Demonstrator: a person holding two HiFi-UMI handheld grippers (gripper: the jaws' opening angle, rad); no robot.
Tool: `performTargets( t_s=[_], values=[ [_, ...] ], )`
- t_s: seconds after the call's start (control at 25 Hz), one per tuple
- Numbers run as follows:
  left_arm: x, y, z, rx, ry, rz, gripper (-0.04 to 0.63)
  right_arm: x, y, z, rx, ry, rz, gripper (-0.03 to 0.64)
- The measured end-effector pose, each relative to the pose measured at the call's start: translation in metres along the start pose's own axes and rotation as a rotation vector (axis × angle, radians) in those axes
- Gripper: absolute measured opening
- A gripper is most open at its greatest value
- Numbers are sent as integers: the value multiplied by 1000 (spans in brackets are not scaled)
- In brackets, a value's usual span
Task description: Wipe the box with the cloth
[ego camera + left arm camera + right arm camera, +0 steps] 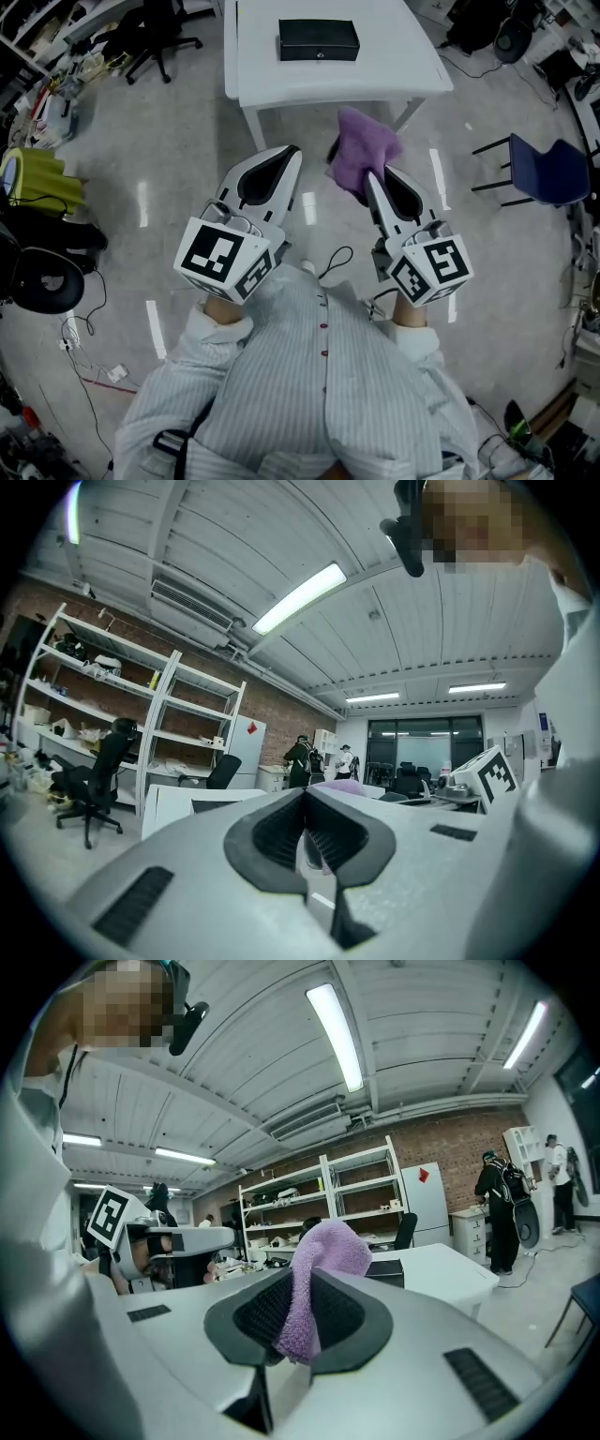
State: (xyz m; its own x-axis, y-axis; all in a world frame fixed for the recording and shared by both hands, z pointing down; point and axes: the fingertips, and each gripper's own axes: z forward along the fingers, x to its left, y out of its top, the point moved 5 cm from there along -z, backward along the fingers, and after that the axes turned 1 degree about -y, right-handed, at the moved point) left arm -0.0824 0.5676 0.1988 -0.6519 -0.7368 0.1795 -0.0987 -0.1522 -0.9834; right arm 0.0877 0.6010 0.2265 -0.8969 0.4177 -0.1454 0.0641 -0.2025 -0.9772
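A flat black box (319, 39) lies on the white table (394, 75) at the top of the head view; the same box (384, 1270) shows in the right gripper view behind the cloth. My right gripper (367, 178) is shut on a purple cloth (361, 155), which bunches up above the jaws and hangs short of the table's near edge. The cloth (319, 1279) fills the gap between the right jaws. My left gripper (292, 155) is held beside it, jaws shut with nothing between them (305, 794). Both grippers are raised in front of my torso, short of the box.
A blue chair (548, 169) stands right of the table and black office chairs (155, 33) to its left. Cables (89, 366) run over the floor at left. Shelving (112, 724) and people (302, 759) stand farther off.
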Motion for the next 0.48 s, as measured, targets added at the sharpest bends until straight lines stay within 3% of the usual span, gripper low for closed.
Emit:
performTargets(
  t_s=[0.24, 0.48],
  values=[
    [26, -6, 12, 5, 23, -8, 9, -9, -7, 27, 17, 15, 11, 57],
    [80, 1, 55, 8, 18, -7, 9, -34, 2, 88, 27, 8, 8, 57]
  ],
)
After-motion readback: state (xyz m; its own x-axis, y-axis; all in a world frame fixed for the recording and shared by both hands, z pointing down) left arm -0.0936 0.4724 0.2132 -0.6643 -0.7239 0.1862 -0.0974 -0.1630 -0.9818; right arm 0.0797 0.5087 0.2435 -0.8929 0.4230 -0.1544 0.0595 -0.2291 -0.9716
